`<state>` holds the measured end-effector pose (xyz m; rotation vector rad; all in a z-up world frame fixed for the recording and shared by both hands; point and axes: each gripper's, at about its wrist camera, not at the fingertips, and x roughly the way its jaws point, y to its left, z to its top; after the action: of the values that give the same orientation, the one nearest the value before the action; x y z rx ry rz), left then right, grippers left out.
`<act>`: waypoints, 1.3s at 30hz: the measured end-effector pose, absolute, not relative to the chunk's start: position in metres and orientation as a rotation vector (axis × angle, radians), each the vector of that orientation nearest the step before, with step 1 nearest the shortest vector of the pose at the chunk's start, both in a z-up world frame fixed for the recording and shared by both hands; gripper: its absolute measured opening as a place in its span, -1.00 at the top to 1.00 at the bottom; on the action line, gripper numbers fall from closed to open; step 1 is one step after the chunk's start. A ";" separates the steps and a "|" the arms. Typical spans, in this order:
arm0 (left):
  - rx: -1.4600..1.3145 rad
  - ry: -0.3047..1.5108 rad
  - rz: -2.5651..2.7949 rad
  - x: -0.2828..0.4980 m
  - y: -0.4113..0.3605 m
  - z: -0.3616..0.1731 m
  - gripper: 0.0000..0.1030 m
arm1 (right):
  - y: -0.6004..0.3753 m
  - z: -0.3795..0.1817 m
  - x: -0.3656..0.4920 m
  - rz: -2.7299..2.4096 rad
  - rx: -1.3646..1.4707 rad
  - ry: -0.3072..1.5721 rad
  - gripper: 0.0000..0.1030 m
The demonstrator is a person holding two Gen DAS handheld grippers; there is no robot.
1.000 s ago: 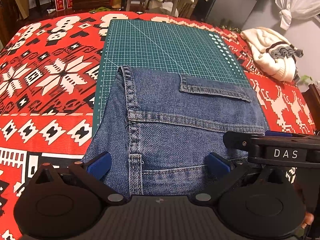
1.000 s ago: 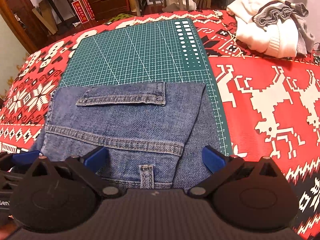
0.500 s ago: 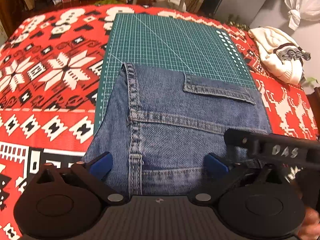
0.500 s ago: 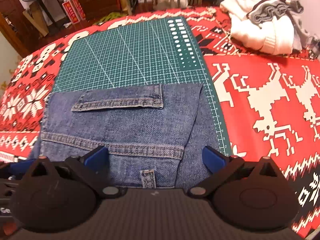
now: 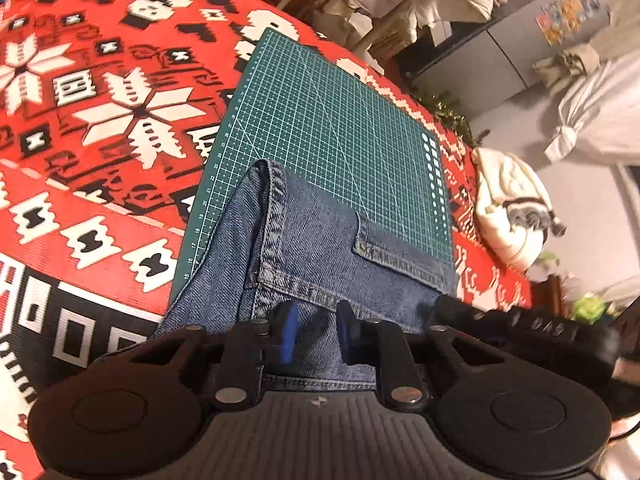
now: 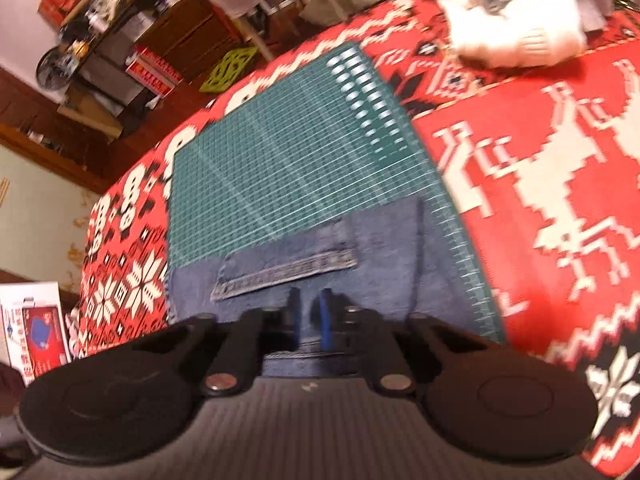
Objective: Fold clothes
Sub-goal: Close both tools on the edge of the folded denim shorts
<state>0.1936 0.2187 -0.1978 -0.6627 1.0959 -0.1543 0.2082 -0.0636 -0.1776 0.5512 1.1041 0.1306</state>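
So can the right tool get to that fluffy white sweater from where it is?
Probably not right away. The right tool looks shut on the jeans at their near edge, while the white sweater lies far off on the red cloth. Nothing blocks the way, but it would have to let go first.

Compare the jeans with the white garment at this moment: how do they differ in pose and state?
The jeans lie folded flat, partly on the green cutting mat; the white garment sits bunched in a heap on the red tablecloth off the mat. The jeans are pinched at the near edge by the left hand-held gripper and right hand-held gripper; the white garment is untouched. Both rest on the same table.
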 end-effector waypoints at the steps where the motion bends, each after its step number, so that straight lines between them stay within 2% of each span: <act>1: -0.669 1.089 -0.165 0.193 0.218 -0.197 0.71 | -0.058 -0.177 0.208 0.144 0.535 1.101 0.90; 7: -0.632 1.096 -0.178 0.194 0.210 -0.200 0.73 | -0.033 -0.188 0.213 0.230 0.511 1.117 0.90; 8: -0.622 1.097 -0.177 0.194 0.209 -0.200 0.73 | -0.030 -0.192 0.215 0.217 0.496 1.131 1.00; 9: -0.613 1.102 -0.169 0.195 0.208 -0.201 0.73 | -0.029 -0.197 0.217 0.204 0.483 1.139 1.00; 11: -0.595 1.116 -0.150 0.196 0.209 -0.203 0.93 | -0.035 -0.198 0.216 0.195 0.493 1.132 1.00; 12: -0.585 1.125 -0.139 0.196 0.209 -0.205 0.95 | -0.040 -0.197 0.216 0.174 0.502 1.132 1.00; 18: -0.616 1.138 -0.147 0.196 0.216 -0.208 0.95 | -0.086 -0.202 0.206 0.063 0.614 1.147 1.00; 27: -0.638 1.150 -0.156 0.196 0.220 -0.210 0.95 | -0.116 -0.184 0.190 -0.092 0.585 1.091 0.98; 30: -0.653 1.155 -0.161 0.196 0.222 -0.210 0.95 | -0.129 -0.167 0.178 -0.098 0.595 1.064 0.86; 36: -0.682 1.164 -0.166 0.196 0.224 -0.212 0.95 | -0.132 -0.154 0.156 -0.090 0.451 1.135 0.81; 39: -0.688 1.167 -0.165 0.196 0.225 -0.212 0.95 | -0.119 -0.158 0.159 -0.041 0.360 1.144 0.57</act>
<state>0.1955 0.2250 -0.2116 -0.6879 1.1671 -0.1649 0.1592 -0.1187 -0.1580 0.3595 1.1437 -0.0414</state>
